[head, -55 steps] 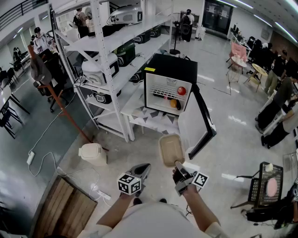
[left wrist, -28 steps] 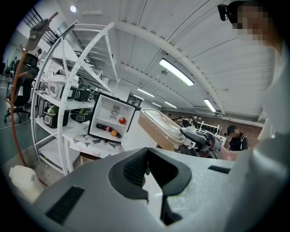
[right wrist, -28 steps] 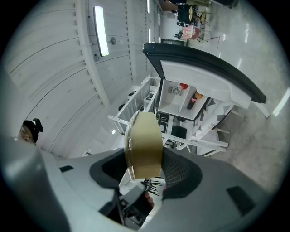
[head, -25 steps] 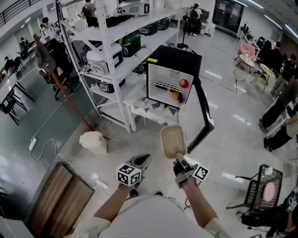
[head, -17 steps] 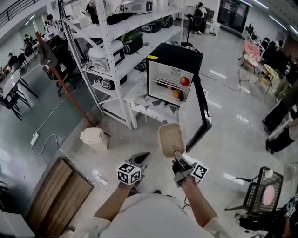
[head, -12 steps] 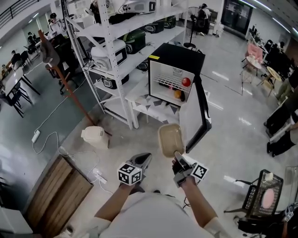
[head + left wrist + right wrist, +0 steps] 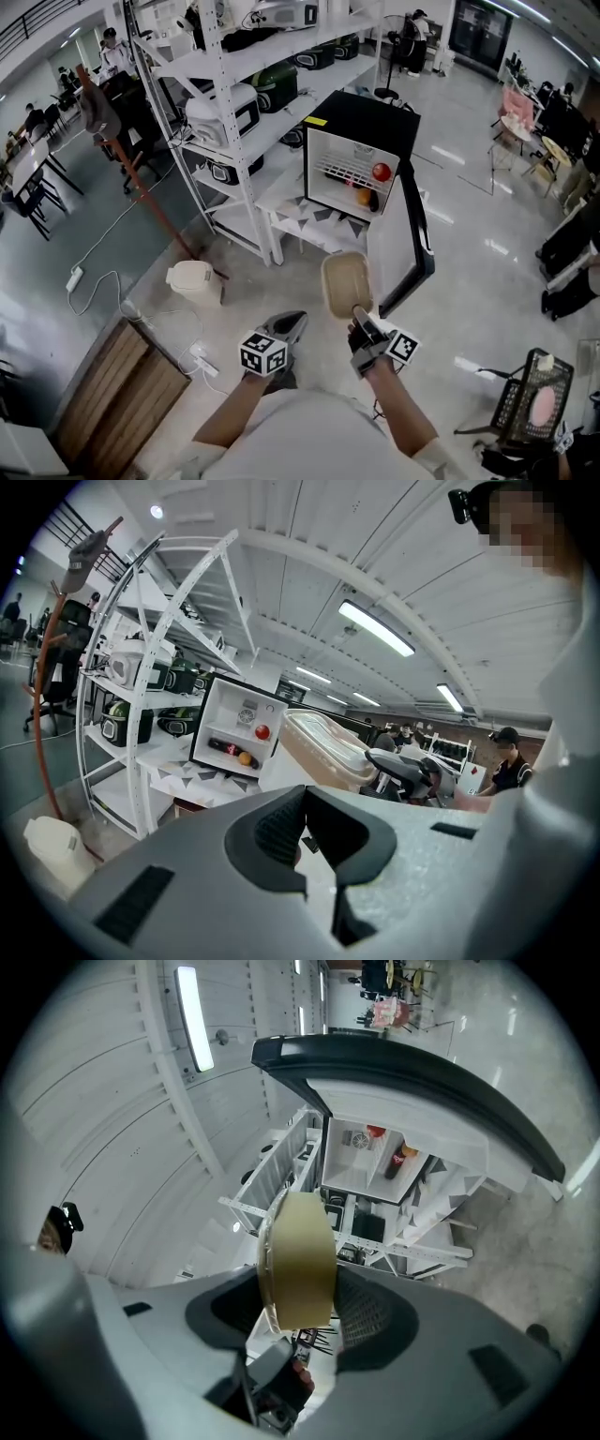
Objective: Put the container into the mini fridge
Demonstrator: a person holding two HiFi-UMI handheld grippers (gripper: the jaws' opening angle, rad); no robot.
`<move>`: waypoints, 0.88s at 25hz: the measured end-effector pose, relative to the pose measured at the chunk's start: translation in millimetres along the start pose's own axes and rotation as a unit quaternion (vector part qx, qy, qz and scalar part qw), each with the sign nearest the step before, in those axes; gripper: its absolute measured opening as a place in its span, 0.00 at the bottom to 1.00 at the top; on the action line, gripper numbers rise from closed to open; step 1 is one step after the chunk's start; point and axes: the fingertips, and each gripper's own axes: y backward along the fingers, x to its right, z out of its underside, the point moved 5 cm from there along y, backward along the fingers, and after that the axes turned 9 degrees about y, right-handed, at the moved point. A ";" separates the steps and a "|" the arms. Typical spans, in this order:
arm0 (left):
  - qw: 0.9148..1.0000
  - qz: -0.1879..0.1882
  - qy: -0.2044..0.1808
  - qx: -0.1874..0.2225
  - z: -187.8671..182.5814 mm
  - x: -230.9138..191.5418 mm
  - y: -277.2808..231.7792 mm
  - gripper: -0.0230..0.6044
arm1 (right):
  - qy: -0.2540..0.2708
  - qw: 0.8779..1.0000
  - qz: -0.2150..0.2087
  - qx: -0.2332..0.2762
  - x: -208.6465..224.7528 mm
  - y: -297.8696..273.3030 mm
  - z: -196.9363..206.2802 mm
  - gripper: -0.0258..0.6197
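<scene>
Head view: a person stands on the polished floor (image 7: 469, 225) of an open workroom, facing a black mini fridge (image 7: 361, 131) whose door (image 7: 419, 246) hangs wide open. The fridge sits on a low white surface (image 7: 281, 199) beside a white shelf rack (image 7: 239, 103). Its white interior already holds a red round item (image 7: 382, 172) and an orange one (image 7: 363, 197).

The right hand-held gripper (image 7: 358, 319) has its jaws closed partway on the near edge of the beige container (image 7: 346, 284). It holds the container out in the air towards the fridge, well short of it and just beside the lower end of the open door. In the right gripper view the container stands edge-on between the ribbed pads, with the open fridge straight ahead.

The left hand-held gripper (image 7: 292, 322) rides alongside with its jaws drawn together and nothing in them.

The task appears roughly midway. The container is picked up and the door is out of the way, so access looks clear. What seems left is closing the gap to the fridge, sliding the container onto a free stretch of shelf clear of the fruit-like items, and letting go.
</scene>
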 end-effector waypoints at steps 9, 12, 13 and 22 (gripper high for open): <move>1.000 0.029 0.002 0.001 -45.0 -49.0 -36.8 0.04 | 0.005 1.000 0.016 0.012 15.0 -60.7 -18.5 0.40; 0.999 0.036 0.004 -0.006 -58.6 -68.1 -46.7 0.04 | 0.009 1.000 0.022 0.017 19.5 -80.3 -23.5 0.40; 0.999 0.039 0.004 -0.008 -63.3 -74.2 -49.8 0.04 | 0.011 0.999 0.026 0.018 21.3 -86.2 -25.2 0.40; 0.997 0.071 0.004 -0.028 -95.4 -130.5 -74.2 0.04 | 0.014 0.998 0.058 0.036 37.6 -134.4 -26.4 0.40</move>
